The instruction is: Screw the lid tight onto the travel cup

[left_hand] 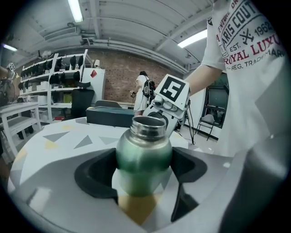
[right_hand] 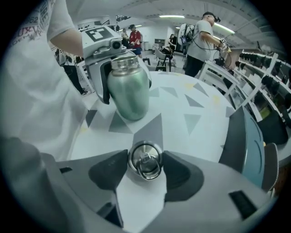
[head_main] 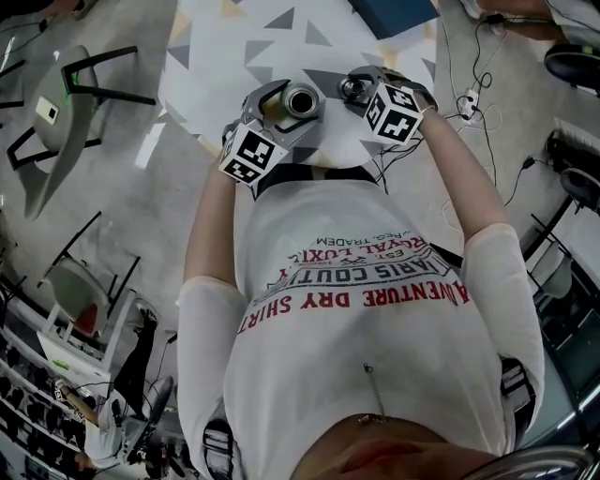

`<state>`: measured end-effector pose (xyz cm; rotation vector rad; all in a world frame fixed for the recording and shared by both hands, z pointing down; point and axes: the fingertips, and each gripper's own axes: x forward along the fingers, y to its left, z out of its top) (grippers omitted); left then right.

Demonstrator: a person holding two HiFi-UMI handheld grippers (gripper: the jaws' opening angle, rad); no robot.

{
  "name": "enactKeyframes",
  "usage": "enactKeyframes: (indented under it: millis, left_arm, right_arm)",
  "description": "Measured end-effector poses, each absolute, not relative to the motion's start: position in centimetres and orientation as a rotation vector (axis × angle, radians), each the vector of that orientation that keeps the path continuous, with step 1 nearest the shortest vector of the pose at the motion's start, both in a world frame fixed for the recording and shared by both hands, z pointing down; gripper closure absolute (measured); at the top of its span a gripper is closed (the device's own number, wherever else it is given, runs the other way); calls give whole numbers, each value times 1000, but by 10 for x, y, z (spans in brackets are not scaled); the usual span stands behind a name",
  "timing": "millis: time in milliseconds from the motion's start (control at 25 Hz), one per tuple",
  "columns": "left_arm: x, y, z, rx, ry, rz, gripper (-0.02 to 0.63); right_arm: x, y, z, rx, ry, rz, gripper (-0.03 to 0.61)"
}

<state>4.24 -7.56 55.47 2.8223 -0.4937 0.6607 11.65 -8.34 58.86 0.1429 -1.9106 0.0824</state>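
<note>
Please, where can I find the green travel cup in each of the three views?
Head view: travel cup at upper centre, seen from above, between the jaws of the left gripper.
Left gripper view: travel cup in the centre, between the jaws.
Right gripper view: travel cup at upper left of centre.
Shared landmark: the white table with grey triangles.

Tabletop [head_main: 211, 70]: round-edged, white, printed with grey and pale yellow triangles of different sizes. Dark blue flat case [head_main: 394, 14] lies directly on it, far side, toward right, near edge.
</note>
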Motion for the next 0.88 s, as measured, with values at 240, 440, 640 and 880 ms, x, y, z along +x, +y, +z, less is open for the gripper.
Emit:
enactKeyframes:
  millis: [240,440,640,880]
  left_arm:
    - [43,-75,554,2846,-458,657,239]
    - [42,-77,554,2857,-455,634,239]
    - [44,-75,557,2848,-435,657,239]
    - [42,-76,559,2847,-425,644,238]
  right_arm:
    - [118,-84,589,134,-1895,90,331]
    - [118,-88,586,152,-1887,136,333]
    - [117,-94,564,223,-1910,215,333]
    - [89,-91,515,204,-2016,202,333]
